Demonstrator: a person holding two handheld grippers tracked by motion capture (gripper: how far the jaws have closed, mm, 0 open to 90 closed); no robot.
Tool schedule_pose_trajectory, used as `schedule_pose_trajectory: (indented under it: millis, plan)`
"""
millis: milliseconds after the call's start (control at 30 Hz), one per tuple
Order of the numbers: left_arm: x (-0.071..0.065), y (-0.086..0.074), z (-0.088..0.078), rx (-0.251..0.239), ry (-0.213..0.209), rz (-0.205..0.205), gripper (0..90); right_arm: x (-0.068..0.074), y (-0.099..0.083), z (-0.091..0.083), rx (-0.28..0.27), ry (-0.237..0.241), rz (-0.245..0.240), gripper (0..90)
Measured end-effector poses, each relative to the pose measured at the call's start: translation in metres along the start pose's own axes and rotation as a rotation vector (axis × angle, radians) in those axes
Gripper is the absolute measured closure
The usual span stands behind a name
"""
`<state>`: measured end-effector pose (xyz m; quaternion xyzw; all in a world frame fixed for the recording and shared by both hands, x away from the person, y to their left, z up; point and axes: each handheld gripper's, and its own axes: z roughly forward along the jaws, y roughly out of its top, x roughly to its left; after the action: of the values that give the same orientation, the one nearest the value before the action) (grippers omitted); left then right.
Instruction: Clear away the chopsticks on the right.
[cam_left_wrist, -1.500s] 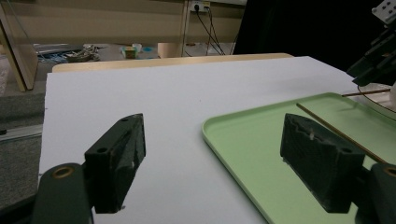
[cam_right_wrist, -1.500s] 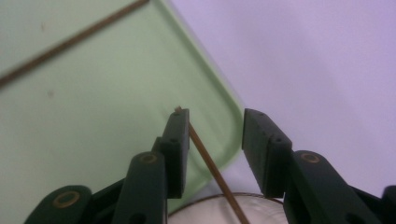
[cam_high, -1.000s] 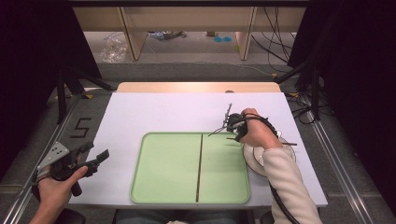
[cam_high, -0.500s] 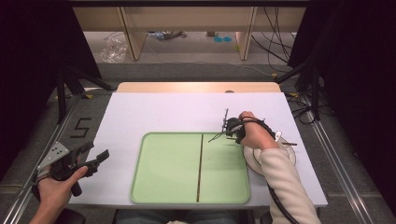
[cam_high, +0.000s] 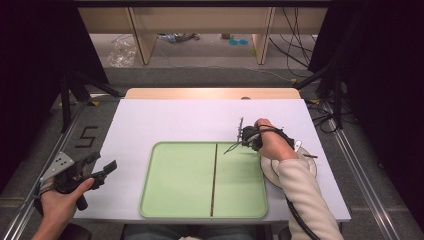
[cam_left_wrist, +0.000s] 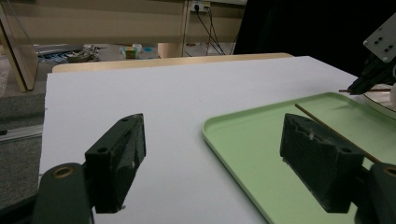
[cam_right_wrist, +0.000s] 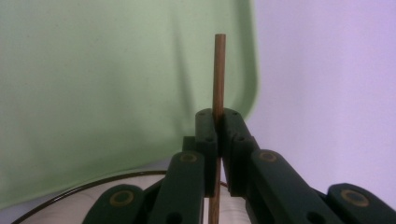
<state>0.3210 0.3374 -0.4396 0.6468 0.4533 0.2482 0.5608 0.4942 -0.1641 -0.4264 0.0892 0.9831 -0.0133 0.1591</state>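
Right gripper view: the right gripper has just closed on a thin wooden stick, probably lifted from the white plate. The left gripper rests open, so carrying it to the green tray comes next.

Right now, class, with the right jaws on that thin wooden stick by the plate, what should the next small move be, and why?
Probably lift the stick slightly. The right gripper, whose jaws have just been closing, now pinches it between plate and green tray. One stick already lies along the tray's middle, so carrying this one over beside it seems likely.
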Motion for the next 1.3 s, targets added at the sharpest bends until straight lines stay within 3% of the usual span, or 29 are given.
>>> schedule_pose_trajectory:
  millis: [33, 100, 200, 300, 433, 500, 567, 767, 933, 1067, 1200, 1300]
  plan:
    - [0.000, 0.000, 0.000, -0.002, -0.001, -0.001, 22.5, 0.000, 0.000, -0.002, -0.011, -0.020, 0.003, 87.2]
    - [0.000, 0.000, 0.000, -0.003, -0.001, -0.002, 22.5, 0.002, 0.002, -0.007, -0.031, -0.017, 0.050, 87.2]
    - [0.000, 0.000, 0.000, -0.001, 0.000, -0.001, 22.5, -0.001, 0.001, -0.014, -0.063, -0.066, 0.032, 87.2]
    - [0.000, 0.000, 0.000, -0.002, -0.001, -0.001, 22.5, -0.001, 0.001, -0.022, -0.099, -0.087, 0.071, 87.3]
    - [0.000, 0.000, 0.000, -0.002, 0.000, -0.002, 22.5, -0.005, 0.002, -0.034, -0.159, -0.137, 0.047, 87.3]
    - [0.000, 0.000, 0.000, -0.003, -0.001, -0.002, 22.5, -0.003, 0.003, -0.039, -0.177, -0.146, 0.089, 87.3]
    - [0.000, 0.000, 0.000, -0.002, -0.001, -0.002, 22.5, -0.004, 0.003, -0.042, -0.202, -0.156, 0.091, 87.3]
    - [0.000, 0.000, 0.000, -0.005, -0.003, -0.002, 22.5, -0.006, 0.000, -0.053, -0.297, -0.203, 0.168, 87.3]
    - [0.000, 0.000, 0.000, -0.005, -0.003, -0.003, 22.5, -0.009, -0.004, -0.070, -0.421, -0.280, 0.261, 87.3]
    - [0.000, 0.000, 0.000, -0.006, -0.003, -0.003, 22.5, -0.011, -0.010, -0.084, -0.498, -0.313, 0.323, 87.4]
    - [0.000, 0.000, 0.000, -0.006, -0.004, -0.002, 22.5, -0.013, -0.016, -0.094, -0.589, -0.364, 0.406, 87.4]
    - [0.000, 0.000, 0.000, -0.006, -0.004, -0.003, 22.5, -0.015, -0.021, -0.101, -0.657, -0.376, 0.486, 87.5]
